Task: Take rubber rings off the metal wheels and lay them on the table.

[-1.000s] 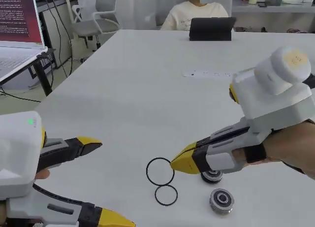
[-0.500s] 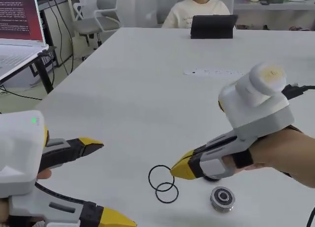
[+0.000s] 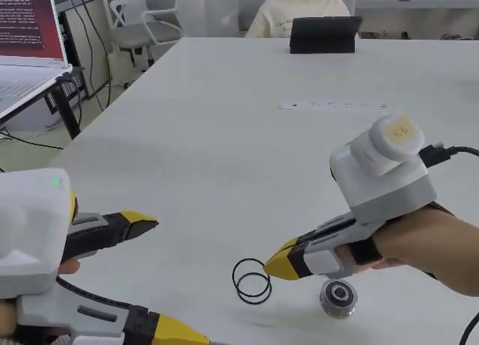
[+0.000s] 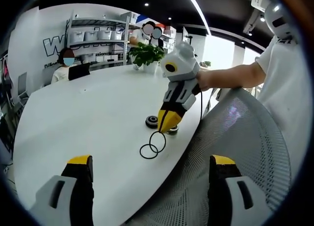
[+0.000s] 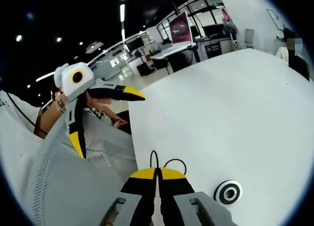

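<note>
In the head view the right gripper point(image 3: 269, 266), jaws closed, touches two thin black rubber rings point(image 3: 251, 280) on the white table point(image 3: 224, 135) beside a round metal wheel point(image 3: 338, 295); in the left gripper view the left gripper point(image 4: 151, 162) stands wide open; in the right gripper view the closed jaws seem to pinch one ring.

Two black rubber rings point(image 3: 234, 273) and two metal wheels point(image 4: 151, 121) on one white table point(image 3: 224, 135).

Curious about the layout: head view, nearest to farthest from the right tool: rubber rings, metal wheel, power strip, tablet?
1. rubber rings, at the right tool's tip
2. metal wheel, close beside
3. power strip, mid-table
4. tablet, far end
</note>
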Demonstrator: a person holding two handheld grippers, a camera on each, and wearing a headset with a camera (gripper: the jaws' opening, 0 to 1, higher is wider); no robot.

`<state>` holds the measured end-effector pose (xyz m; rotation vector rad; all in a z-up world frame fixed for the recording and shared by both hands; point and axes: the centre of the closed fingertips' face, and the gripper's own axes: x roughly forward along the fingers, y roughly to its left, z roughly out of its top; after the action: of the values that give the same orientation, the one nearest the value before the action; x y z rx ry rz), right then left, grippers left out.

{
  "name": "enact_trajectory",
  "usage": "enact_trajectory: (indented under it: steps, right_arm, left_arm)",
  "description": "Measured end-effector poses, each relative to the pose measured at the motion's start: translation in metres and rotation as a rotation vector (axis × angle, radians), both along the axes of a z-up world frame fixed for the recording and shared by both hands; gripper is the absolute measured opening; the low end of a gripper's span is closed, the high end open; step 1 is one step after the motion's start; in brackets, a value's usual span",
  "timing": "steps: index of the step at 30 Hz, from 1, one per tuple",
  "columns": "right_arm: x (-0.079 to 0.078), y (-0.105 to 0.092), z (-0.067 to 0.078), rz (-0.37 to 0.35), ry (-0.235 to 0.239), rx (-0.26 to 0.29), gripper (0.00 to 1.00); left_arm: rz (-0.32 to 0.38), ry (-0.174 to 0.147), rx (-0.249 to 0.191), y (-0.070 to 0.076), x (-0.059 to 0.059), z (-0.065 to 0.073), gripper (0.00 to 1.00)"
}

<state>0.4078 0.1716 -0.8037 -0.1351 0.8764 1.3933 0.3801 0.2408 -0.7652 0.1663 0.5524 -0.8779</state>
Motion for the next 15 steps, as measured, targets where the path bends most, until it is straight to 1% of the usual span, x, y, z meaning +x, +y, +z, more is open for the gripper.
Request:
enact_trajectory:
  steps: [3, 6, 8, 9, 11, 15]
  right_arm:
    - [0.001, -0.003, -0.008, -0.005, 0.005, -0.018, 0.00]
    - [0.001, -0.004, -0.013, -0.006, 0.007, -0.032, 0.00]
    - [0.001, -0.006, -0.016, -0.003, 0.002, -0.043, 0.00]
    - [0.001, -0.006, -0.017, -0.003, 0.002, -0.045, 0.00]
    - [0.001, -0.006, -0.018, -0.003, 0.003, -0.048, 0.00]
    - [0.002, -0.008, -0.021, -0.005, 0.005, -0.057, 0.00]
  left_arm:
    - [0.006, 0.004, -0.002, 0.000, 0.000, -0.001, 0.97]
    - [0.017, 0.013, -0.007, 0.001, 0.000, -0.002, 0.97]
    - [0.032, 0.030, -0.013, 0.002, 0.001, -0.004, 0.97]
    - [0.043, 0.043, -0.017, 0.002, 0.001, -0.006, 0.97]
    - [0.056, 0.055, -0.029, 0.003, 0.001, -0.007, 0.97]
    - [0.074, 0.045, -0.057, 0.003, 0.003, -0.003, 0.97]
